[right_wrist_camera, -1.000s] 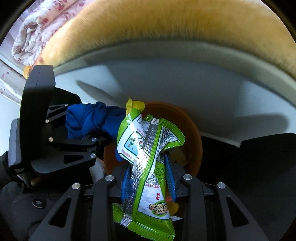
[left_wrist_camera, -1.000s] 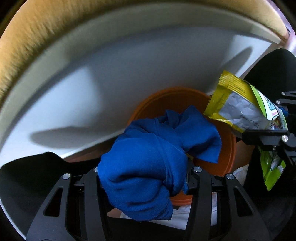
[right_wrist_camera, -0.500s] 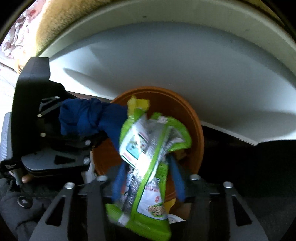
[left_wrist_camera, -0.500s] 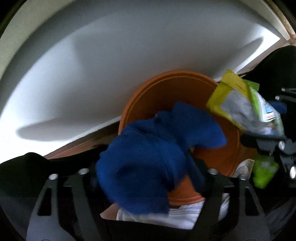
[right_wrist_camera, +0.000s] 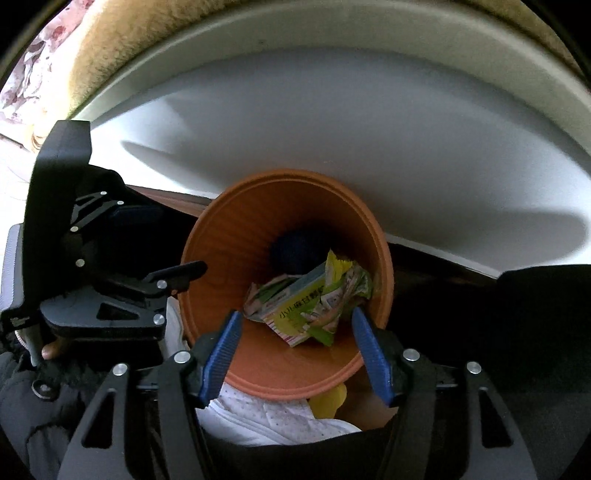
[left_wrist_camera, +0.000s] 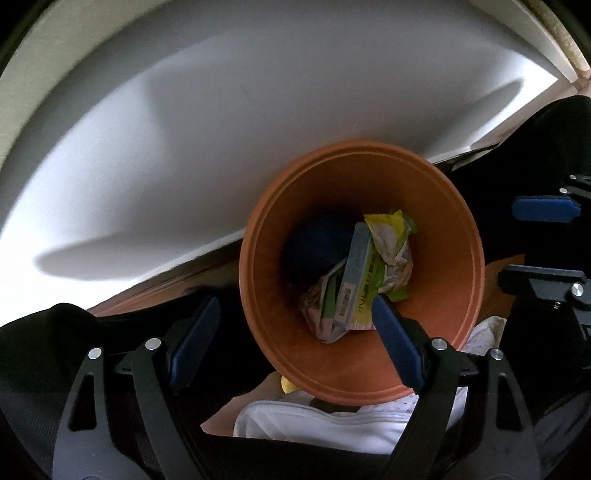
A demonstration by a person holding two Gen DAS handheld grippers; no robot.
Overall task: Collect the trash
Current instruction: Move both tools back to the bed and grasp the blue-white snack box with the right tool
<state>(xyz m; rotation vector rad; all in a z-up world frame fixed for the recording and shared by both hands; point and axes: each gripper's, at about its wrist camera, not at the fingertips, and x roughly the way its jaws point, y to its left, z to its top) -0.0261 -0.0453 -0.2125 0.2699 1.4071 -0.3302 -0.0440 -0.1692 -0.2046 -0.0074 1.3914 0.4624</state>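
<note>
An orange bin (left_wrist_camera: 273, 236) (right_wrist_camera: 221, 236) stands below both grippers. Inside lie a blue cloth (left_wrist_camera: 317, 243) (right_wrist_camera: 295, 247), a green-yellow snack wrapper (left_wrist_camera: 391, 240) (right_wrist_camera: 347, 284), a small green box (left_wrist_camera: 354, 277) (right_wrist_camera: 291, 306) and crumpled paper (left_wrist_camera: 321, 314). My left gripper (left_wrist_camera: 291, 325) is open and empty over the bin's near left rim. My right gripper (right_wrist_camera: 295, 332) is open and empty over the bin's near rim. The right gripper also shows at the right of the left wrist view (left_wrist_camera: 543, 240), and the left gripper at the left of the right wrist view (right_wrist_camera: 147, 251).
A white curved bed side (left_wrist_camera: 221, 110) (right_wrist_camera: 369, 129) rises behind the bin, with a tan fuzzy blanket (right_wrist_camera: 147, 29) on top. White shoes (left_wrist_camera: 332, 421) (right_wrist_camera: 266, 413) and a yellow scrap (right_wrist_camera: 328, 402) lie on the floor below the bin.
Both grippers have opened. The blue cloth dropped from the left one and the snack wrapper from the right one into the orange bin.
</note>
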